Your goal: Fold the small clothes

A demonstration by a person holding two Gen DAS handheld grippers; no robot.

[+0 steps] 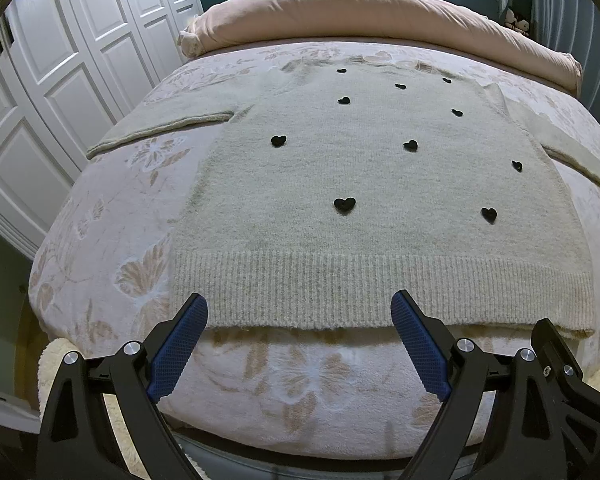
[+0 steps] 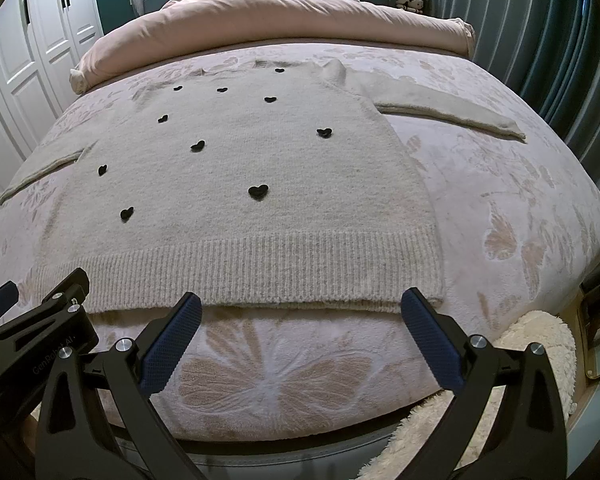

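We see cream knit sweater point(image 1: 380, 184) with black hearts point(image 1: 344, 204) lying flat, face up, on floral bedspread point(image 1: 112, 216), sleeves spread to sides. Ribbed hem point(image 1: 380, 288) nearest us. Our left gripper point(image 1: 299, 308) wide, holding nothing, tips over hem. Our right gripper point(image 2: 301, 306) wide too, holding nothing, at hem edge. Pink duvet point(image 1: 360, 12) bunched beyond sweater.

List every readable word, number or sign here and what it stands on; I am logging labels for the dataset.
"GenRobot AI": faint embossed lettering on the black plastic left gripper body, seen in the right wrist view.
White sticker at that view's left edge: digits cut off, unreadable.
Red marks on the white panelled wardrobe doors: too blurred to read.
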